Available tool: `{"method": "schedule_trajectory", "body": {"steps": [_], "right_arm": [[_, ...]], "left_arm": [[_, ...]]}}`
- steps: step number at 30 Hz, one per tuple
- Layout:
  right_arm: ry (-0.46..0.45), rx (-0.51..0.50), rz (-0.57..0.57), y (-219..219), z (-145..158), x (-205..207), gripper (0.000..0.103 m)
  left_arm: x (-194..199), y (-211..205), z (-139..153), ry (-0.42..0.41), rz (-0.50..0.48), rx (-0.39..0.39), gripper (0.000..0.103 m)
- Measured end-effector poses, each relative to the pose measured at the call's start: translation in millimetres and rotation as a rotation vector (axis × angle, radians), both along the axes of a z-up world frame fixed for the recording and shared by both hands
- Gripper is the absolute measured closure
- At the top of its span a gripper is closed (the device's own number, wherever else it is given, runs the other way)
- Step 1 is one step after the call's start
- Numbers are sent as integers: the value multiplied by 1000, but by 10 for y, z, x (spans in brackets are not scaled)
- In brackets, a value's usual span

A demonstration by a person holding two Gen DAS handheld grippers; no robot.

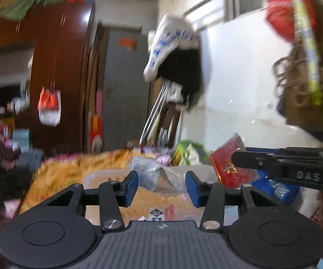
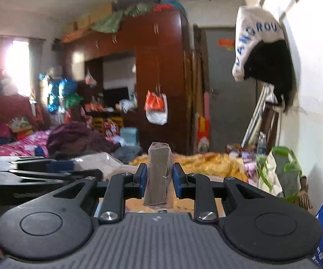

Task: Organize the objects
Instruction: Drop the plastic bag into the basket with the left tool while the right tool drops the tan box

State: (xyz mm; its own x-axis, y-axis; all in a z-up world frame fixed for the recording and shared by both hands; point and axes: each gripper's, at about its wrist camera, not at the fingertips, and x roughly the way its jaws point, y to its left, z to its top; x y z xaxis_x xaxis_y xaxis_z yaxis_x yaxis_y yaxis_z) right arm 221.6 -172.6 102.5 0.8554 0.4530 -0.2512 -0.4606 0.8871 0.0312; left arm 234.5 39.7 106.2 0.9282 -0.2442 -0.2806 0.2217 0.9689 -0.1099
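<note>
My right hand-held gripper [image 2: 158, 180] clamps an upright plastic-wrapped grey packet [image 2: 159, 174] between its blue pads, above the orange bedspread [image 2: 213, 160]. My left hand-held gripper [image 1: 161, 187] is spread wide, holding nothing, with that packet [image 1: 159, 176] just beyond its fingertips.

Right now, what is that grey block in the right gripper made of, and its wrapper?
The grey block, clamped upright in the right gripper, looks matte and stiff, possibly card or foam; hard to say. Its wrapper seems thin clear plastic: glossy and crinkled on top.

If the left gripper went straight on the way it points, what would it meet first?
Probably the crumpled clear plastic wrapper lying just ahead between the open left gripper fingers; depth is blurry, so that is a guess.
</note>
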Motion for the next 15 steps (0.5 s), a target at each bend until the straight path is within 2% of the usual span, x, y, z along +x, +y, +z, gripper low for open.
{"method": "schedule_trajectory", "body": {"steps": [4,5,7,10,12,14,15], "right_arm": [[53,-23,5,27,-150,237,72],[62,-19,7,11,-192,269,63],[62,-4,-11,-61,-244,247,30],[18,34,-27,-265,-283,-4,8],[-13,60,-61,-461,-370,-256,1],[-8,73,-60,-637,-511,-416,0],[26,79,-54,-712,-609,-471,0]], "left_arm": [[339,18,-147,69,-12,-17,50],[373,30,-182,81,-20,-13,37],[372,43,-250,94,0,16,19],[119,58,-258,65,26,74,19],[-186,106,-260,20,6,108,18],[-537,189,-366,-17,12,132,11],[-688,224,-434,-29,27,141,10]]}}
